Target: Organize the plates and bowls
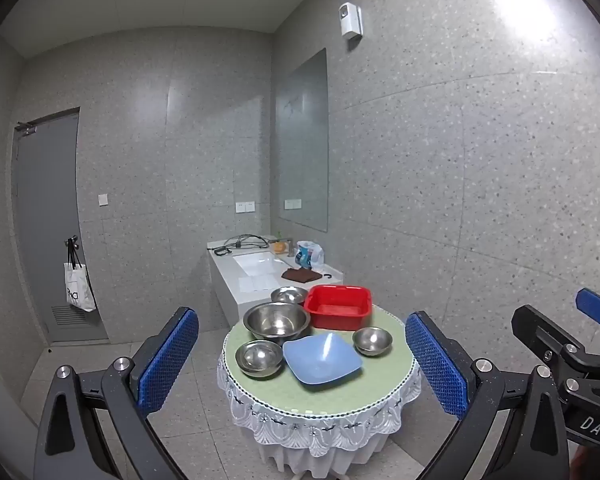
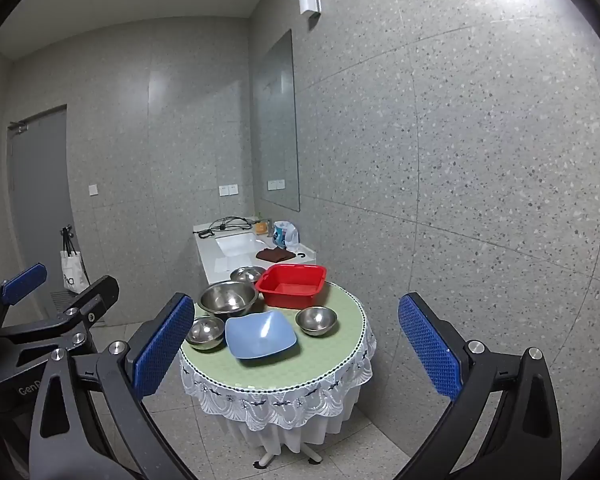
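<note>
The left gripper (image 1: 302, 364) and the right gripper (image 2: 292, 346) both stand wide, with nothing between their blue pads, well short of the round counter (image 1: 380, 384) with its green top and lace skirt. On the counter a blue square plate (image 1: 320, 360) lies at 6 o'clock. A small steel bowl (image 1: 259, 357) sits at 8 o'clock, just beside the plate, and another small bowl (image 1: 372, 341) at 3 o'clock. A large steel bowl (image 1: 277, 320) stands at 10 o'clock, a medium bowl (image 1: 289, 295) behind it at 11, and a red tub (image 1: 337, 306) at 1 o'clock. A sink (image 1: 256, 264) stands beyond the counter.
</note>
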